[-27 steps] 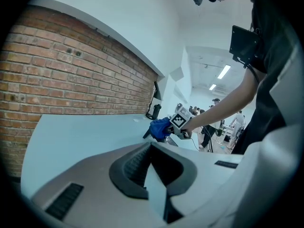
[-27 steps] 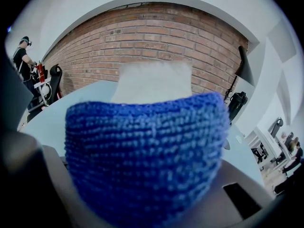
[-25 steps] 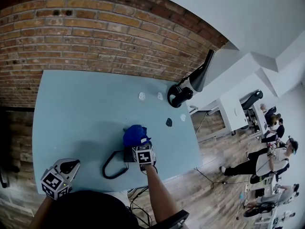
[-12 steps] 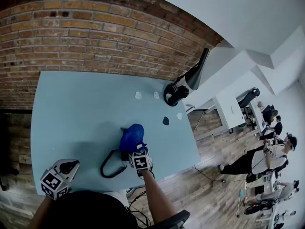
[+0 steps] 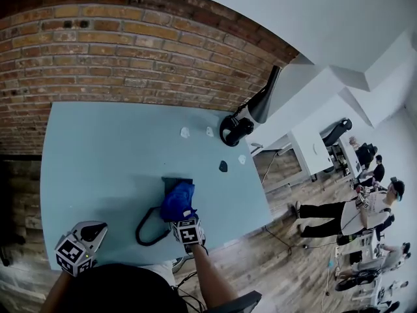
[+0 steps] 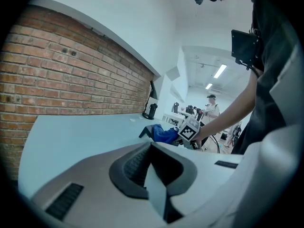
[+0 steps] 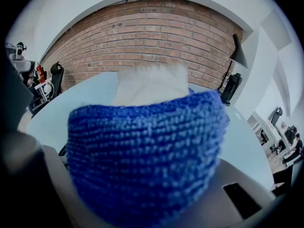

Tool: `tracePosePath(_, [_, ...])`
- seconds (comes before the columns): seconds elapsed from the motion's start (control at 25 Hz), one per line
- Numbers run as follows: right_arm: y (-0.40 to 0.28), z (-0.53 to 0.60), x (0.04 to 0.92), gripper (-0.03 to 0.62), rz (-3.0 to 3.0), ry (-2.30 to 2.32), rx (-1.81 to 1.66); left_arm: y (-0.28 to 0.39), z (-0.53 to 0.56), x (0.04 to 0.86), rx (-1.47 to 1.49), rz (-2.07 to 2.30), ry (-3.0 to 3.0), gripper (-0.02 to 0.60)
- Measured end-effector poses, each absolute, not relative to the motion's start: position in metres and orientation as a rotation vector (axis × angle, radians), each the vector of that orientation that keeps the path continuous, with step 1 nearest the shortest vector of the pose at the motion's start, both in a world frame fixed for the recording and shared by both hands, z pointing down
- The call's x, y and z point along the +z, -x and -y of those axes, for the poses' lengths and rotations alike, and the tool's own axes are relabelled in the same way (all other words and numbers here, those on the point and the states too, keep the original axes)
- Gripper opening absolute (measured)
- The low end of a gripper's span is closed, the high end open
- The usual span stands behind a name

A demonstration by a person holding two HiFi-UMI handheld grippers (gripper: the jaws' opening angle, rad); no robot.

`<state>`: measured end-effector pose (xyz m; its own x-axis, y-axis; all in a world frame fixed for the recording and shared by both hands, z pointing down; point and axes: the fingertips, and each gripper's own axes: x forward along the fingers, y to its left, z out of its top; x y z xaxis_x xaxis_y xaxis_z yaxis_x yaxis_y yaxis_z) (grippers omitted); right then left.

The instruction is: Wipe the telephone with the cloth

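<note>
Most of the telephone point(image 5: 174, 182) is hidden: only a dark edge shows past the far side of the blue cloth point(image 5: 178, 199), which lies bunched over it just ahead of the right gripper point(image 5: 183, 219). That gripper's jaws are clamped on the cloth. In the right gripper view the blue weave fills nearly everything between them, and a pale patch point(image 7: 151, 83) above the cloth is too blurred to name. One black cord point(image 5: 138, 230) loops on the table point(image 5: 98, 155) just left of the right gripper, its end lost under the cloth and gripper. The left gripper point(image 5: 94, 229) hangs well to the left of the right one, near the table's near corner, apart from cloth, cord and telephone. In the left gripper view its jaws are drawn together with nothing between them. Well beyond the right gripper and a little to its right lie three pale scraps point(image 5: 185, 132) and one dark piece point(image 5: 223, 166), all too small to identify. Farther that way one black lamp point(image 5: 262, 104) stands at the table's far right corner, by the brick wall point(image 5: 130, 51). Off to the right are several people point(image 5: 371, 204), too small and overlapped for a sure count. In all there are one cloth, one telephone, one cord and two grippers
</note>
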<state>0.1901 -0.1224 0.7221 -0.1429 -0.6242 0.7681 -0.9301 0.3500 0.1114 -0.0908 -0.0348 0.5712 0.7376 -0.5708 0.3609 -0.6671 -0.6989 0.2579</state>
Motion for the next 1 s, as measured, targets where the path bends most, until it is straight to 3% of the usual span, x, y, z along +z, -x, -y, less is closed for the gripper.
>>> tracePosePath(0.56, [-0.168,0.050,0.748,0.089,1.843,-1.308,0.746,0.087,0.033,0.567,0.382,0.936,-2.609,-0.009])
tracePosePath(0.72, [-0.135,0.071,0.687,0.084,2.088,-1.408,0.731,0.096,0.045,0.550,0.363,0.947,-2.653,-0.009])
tracePosePath(1.0, [-0.060,0.102,0.525,0.072,2.525,-1.450,0.134,0.095,0.061,0.520,0.277,1.027,-2.724,-0.009])
